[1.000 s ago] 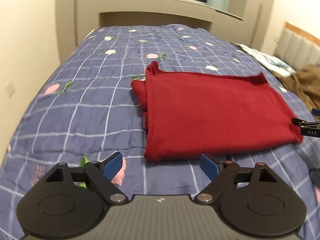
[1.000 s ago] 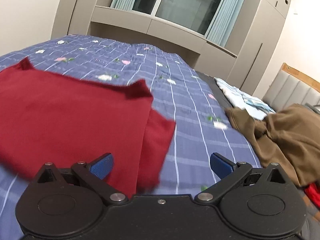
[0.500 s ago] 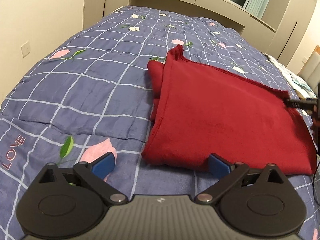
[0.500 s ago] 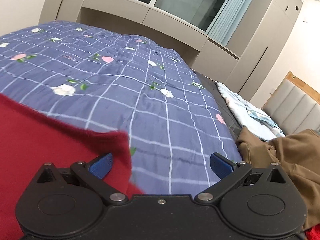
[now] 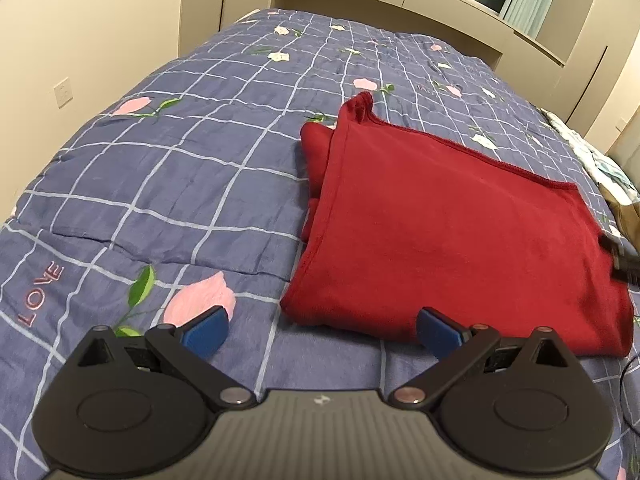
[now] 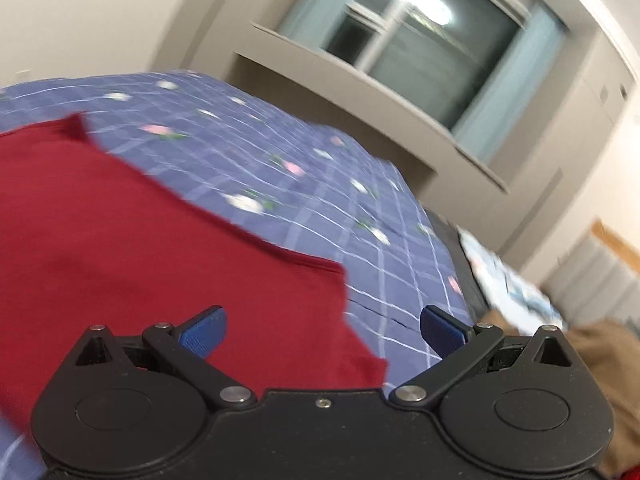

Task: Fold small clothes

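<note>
Now the bed, blue checked quilt with pink flowers, fills both views. The folded red garment lies flat on it, long axis running across. The left hand-held gripper tilts down at its near edge, jaws wide, empty. The right hand-held gripper hovers at its right corner, wide too, gripping nothing.

Dark red garment, folded flat, lying on the bed
</note>
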